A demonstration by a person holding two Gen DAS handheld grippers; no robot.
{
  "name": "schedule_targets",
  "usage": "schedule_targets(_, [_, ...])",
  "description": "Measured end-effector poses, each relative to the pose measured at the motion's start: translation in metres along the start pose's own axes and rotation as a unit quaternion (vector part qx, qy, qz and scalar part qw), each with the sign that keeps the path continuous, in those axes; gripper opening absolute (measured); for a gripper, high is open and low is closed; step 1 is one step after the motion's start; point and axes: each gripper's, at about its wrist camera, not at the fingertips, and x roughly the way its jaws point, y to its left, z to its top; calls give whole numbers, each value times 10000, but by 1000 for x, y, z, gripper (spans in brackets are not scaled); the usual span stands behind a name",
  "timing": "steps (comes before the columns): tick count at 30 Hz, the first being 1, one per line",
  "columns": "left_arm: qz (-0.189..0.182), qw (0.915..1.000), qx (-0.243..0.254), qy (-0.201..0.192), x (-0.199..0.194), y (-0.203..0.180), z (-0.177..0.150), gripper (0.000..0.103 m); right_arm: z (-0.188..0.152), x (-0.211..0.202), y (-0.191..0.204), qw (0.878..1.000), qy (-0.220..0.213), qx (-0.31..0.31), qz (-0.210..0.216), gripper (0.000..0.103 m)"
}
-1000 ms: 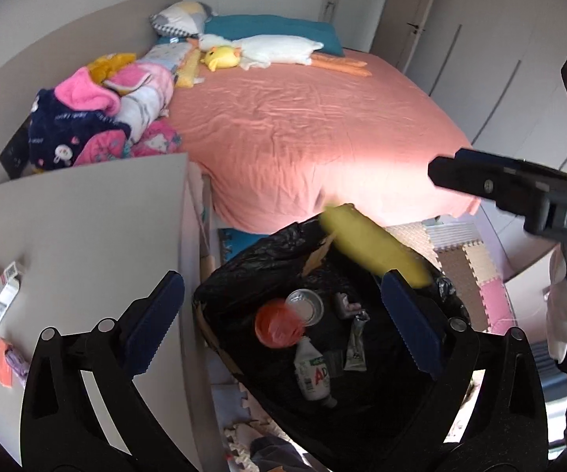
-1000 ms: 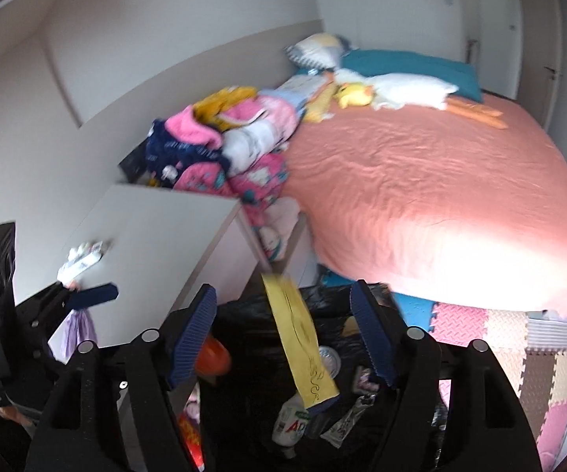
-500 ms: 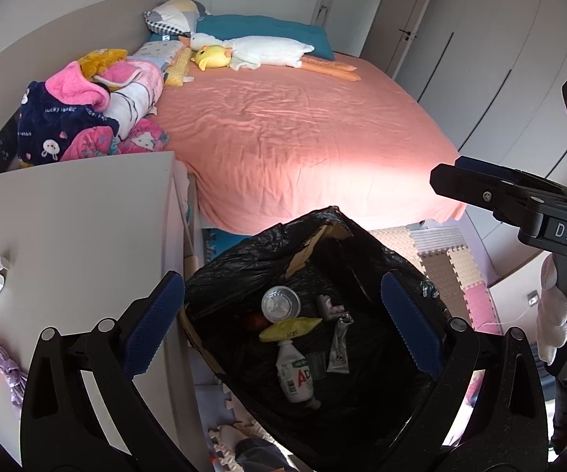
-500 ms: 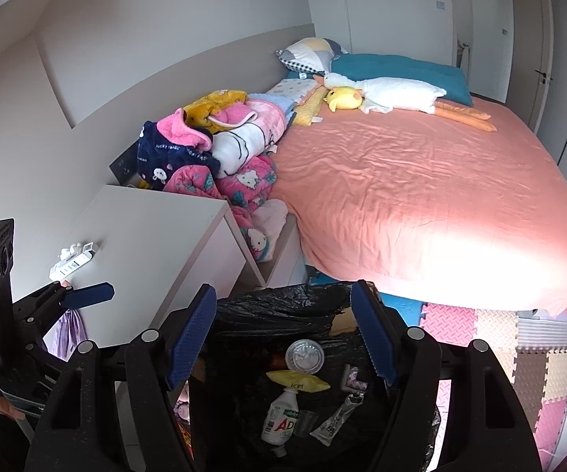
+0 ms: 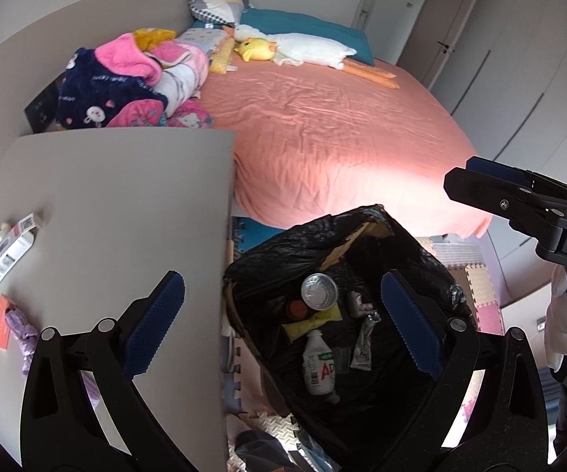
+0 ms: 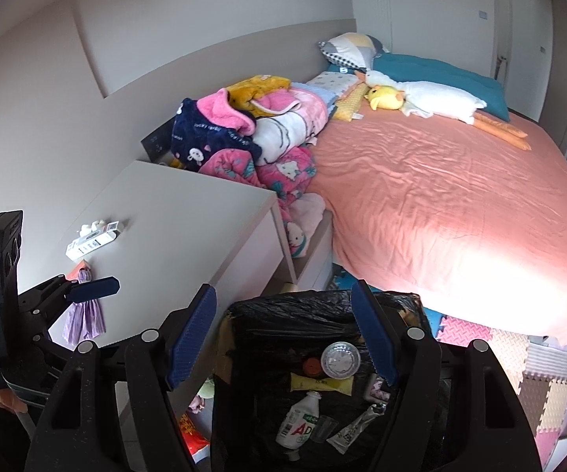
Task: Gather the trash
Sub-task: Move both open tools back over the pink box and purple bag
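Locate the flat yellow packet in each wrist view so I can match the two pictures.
Left wrist: flat yellow packet lies in the black-lined trash bin, lower centre.
Right wrist: packet at bottom centre, in the bin.
Shared landmark: round clear plastic lid, just above the packet.

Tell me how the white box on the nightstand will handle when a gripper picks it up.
The white box looks like thin printed carton lying flat, so probably light and easy to crush under firm pads. Its long, narrow shape suggests gripping across the short side. A small white thing touches its far end and may shift with it.
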Motion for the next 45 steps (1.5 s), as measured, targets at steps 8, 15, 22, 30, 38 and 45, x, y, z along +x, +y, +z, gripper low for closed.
schedule_targets(8, [290, 9988, -382, -17, -10, 36, -12, 97, 7, 19, 36, 9990, 136, -314, 277, 71])
schedule_targets(15, [499, 9963, -696, -40, -22, 68, -28, 97, 10, 37, 72, 9967, 276, -571, 500, 71])
schedule_targets(22, [724, 9921, -1024, -81, -38, 100, -47, 97, 13, 51, 110, 9931, 396, -847, 713, 71])
schedule_targets(30, [1023, 9841, -1442, -159, -57, 140, -67, 97, 15, 66, 156, 9877, 486, -1156, 930, 71])
schedule_targets(38, [1454, 9712, -1869, -266, -71, 176, -89, 97, 11, 81, 196, 9819, 562, -1438, 1093, 71])
schedule_targets(45, [1719, 9593, -2226, -268, -79, 207, -108, 97, 4, 96, 226, 9765, 699, -1618, 1240, 72])
